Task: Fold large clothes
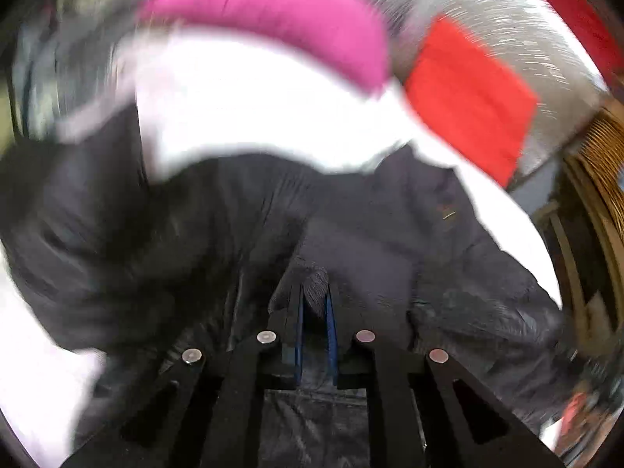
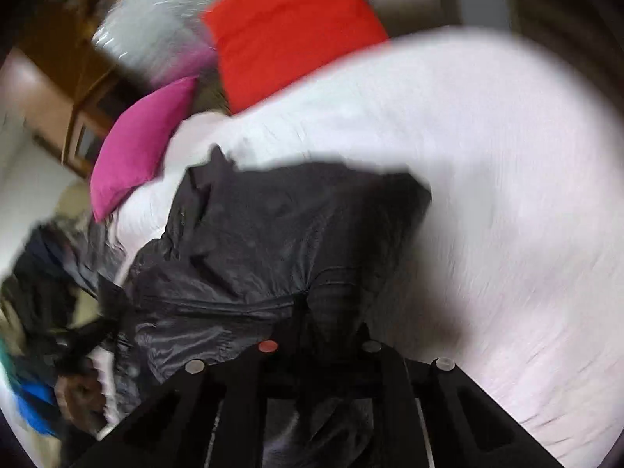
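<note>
Jacket point(image 1: 218, 234), black and shiny, lies spread across the white bed sheet point(image 1: 241, 109); both views are motion-blurred. Left gripper point(image 1: 314, 296) is clenched on a ribbed knit edge of the jacket, a small fold of it pinched between the blue-lined fingers point(image 1: 331, 327) and bunching just above their tips. Fabric fans out from that pinch to both sides and runs under the gripper frame. Right gripper point(image 2: 325, 312) is likewise closed on the jacket, with dark cloth gathered between its fingers at a seam; the fingertips themselves are hard to separate from the black fabric. From the right wrist view the jacket extends up and left from the grip, its far edge ending on bare sheet. Pink pillow point(image 1: 273, 19) sits at the far edge of the sheet, with a red pillow point(image 1: 468, 97) beside it, the two close together. Grey textured cover point(image 1: 487, 4) lies behind both. Heap of dark and blue clothes point(image 2: 43, 312) shows off the bed's edge in the right wrist view. Wooden furniture point(image 2: 78, 109) stands beyond.
</note>
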Demonstrator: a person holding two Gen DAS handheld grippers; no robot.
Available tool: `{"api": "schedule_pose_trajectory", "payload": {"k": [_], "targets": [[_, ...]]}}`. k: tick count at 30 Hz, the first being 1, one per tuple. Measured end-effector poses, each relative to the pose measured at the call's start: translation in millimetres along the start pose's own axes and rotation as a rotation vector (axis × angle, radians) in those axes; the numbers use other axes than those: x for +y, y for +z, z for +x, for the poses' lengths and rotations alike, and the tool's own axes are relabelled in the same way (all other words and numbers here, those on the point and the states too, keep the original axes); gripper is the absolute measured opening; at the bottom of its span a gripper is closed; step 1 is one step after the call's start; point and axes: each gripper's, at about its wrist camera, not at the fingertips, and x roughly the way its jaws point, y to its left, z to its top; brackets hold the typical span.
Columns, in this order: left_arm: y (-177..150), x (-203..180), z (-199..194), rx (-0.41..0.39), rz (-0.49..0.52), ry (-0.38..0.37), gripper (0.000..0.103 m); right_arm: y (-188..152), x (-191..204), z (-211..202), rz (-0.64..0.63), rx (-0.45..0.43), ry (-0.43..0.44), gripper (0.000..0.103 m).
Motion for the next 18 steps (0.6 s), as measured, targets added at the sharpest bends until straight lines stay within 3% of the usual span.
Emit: {"api": "schedule_pose_trajectory", "payload": {"k": [2,4,5,6,7,8,9,10,11,12,14,18], "targets": [[-4,3,-10,-0.038,0.025,0.004,0.011,2,12,-8,-0.085,-0.035,-0.026,0.011],[-11,7,20,0.046,0.051,0.037,0.011,-3,7,8,-0.102,-0.037,-0.094,0.017],[-20,8,44,0.118,0.076,0.082,0.012,-9,-5,29,-0.058,0.010,-0.124,0.022],[-27,4,57,0.142,0.114,0.103,0.015,-14,-17,45,-0.015,0.075,-0.135,0.042],[-29,-2,53,0.094,0.160,0.133,0.016,-21,-28,50,0.041,0.091,-0.129,0.057],[-30,-6,46,0.065,0.192,0.159,0.017,-22,-30,44,0.060,0.053,-0.110,0.058],[-29,-6,38,0.053,0.190,0.145,0.026,-23,-33,32,0.090,0.026,-0.124,0.072],[-26,-4,28,0.038,0.179,0.126,0.035,-22,-35,18,0.115,-0.008,-0.133,0.078],[-23,-1,17,0.015,0.164,0.130,0.052,-22,-38,7,0.139,-0.036,-0.118,0.078],[-21,6,3,-0.024,0.144,0.141,0.061,-22,-41,-10,0.184,-0.078,-0.069,0.078],[-16,14,-24,-0.109,0.115,0.148,0.063,-24,-40,-35,0.247,-0.121,0.063,0.078],[-14,8,-57,-0.166,0.110,0.097,0.066,-40,-16,-55,0.270,-0.113,0.353,0.084]]}}
